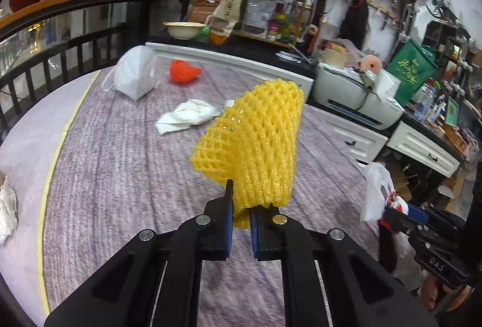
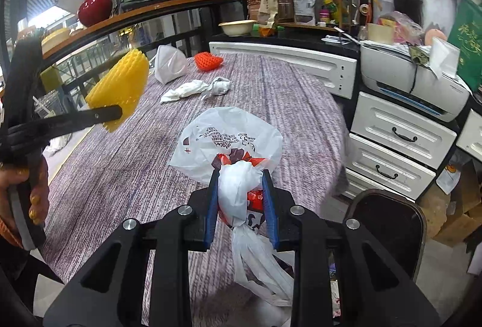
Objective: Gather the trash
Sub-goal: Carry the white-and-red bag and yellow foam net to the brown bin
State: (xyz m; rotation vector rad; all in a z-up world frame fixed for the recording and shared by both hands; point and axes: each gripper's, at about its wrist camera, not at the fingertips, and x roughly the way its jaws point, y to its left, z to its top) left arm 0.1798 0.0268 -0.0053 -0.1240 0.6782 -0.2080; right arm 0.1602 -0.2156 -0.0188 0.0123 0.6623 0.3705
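Yellow foam net (image 1: 253,143) in left gripper's (image 1: 241,217) nearly-closed jaws; plastic bag (image 2: 238,152) in right gripper's (image 2: 241,191).

yellow foam net (image 1: 256,143): bottom end tucked betw the left gripper (image 1: 241,206) pads, can't see it
plastic bag (image 2: 232,143): neck bunched inside right gripper (image 2: 241,191), contents hidden, print too crumpled to read
white tissue (image 1: 7,206): cut off by left edge
chair (image 2: 388,221): only partly in frame, rest behind gripper
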